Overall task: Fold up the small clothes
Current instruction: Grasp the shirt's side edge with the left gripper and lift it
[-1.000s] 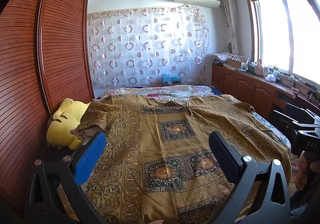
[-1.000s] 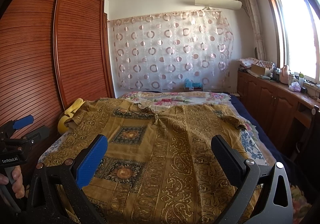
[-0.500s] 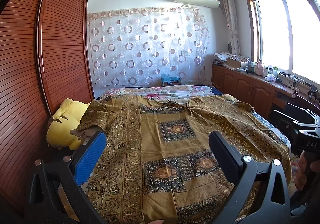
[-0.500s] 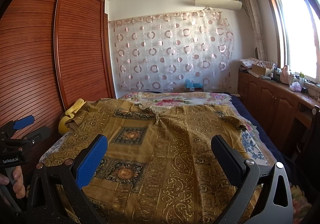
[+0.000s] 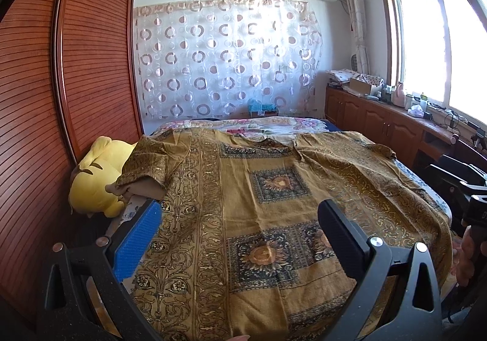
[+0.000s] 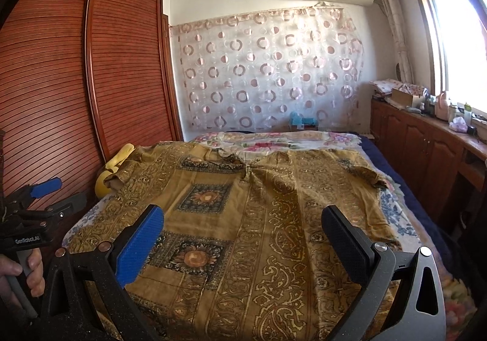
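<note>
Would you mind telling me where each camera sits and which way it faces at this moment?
Left wrist: on the left gripper, facing up the bed over the brown patterned garment; a hand with the right gripper shows at right.
Right wrist: on the right gripper, facing likewise; a hand holding the left gripper shows at left.
Shared: garment, yellow plush toy, circle-patterned curtain.
</note>
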Action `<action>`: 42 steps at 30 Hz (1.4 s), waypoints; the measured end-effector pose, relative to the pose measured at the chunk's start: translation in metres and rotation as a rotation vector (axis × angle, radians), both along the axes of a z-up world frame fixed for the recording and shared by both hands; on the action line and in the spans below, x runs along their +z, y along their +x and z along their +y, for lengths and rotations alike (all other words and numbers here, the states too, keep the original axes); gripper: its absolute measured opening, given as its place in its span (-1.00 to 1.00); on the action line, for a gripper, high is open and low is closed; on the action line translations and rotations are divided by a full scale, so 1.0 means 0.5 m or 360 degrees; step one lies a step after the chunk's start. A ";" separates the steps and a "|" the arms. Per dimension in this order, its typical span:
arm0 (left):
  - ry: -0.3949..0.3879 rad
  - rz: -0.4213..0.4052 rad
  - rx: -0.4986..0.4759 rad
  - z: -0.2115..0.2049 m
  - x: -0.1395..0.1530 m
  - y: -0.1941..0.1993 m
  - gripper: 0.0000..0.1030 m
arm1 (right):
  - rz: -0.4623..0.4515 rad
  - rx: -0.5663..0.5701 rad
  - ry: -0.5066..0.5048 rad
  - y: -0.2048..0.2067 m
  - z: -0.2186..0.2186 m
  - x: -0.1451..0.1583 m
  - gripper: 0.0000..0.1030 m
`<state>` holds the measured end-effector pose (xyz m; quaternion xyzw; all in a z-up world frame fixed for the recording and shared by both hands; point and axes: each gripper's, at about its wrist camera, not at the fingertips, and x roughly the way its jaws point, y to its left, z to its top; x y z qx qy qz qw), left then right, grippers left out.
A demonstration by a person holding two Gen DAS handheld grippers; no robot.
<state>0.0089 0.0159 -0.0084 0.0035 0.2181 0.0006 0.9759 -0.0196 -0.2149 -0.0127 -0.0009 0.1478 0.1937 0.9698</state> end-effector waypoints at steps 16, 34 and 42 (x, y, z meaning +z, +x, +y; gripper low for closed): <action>0.0065 0.0165 0.0081 0.117 -0.052 0.109 0.99 | 0.0044 0.0178 -0.0081 0.102 0.040 -0.028 1.00; 0.0010 0.0363 0.0210 0.310 -0.068 0.231 0.99 | 0.0239 0.0363 -0.0197 0.209 0.091 -0.033 1.00; -0.0191 0.0506 0.0223 0.403 -0.102 0.317 0.70 | 0.0293 0.0335 -0.0312 0.228 0.093 -0.029 1.00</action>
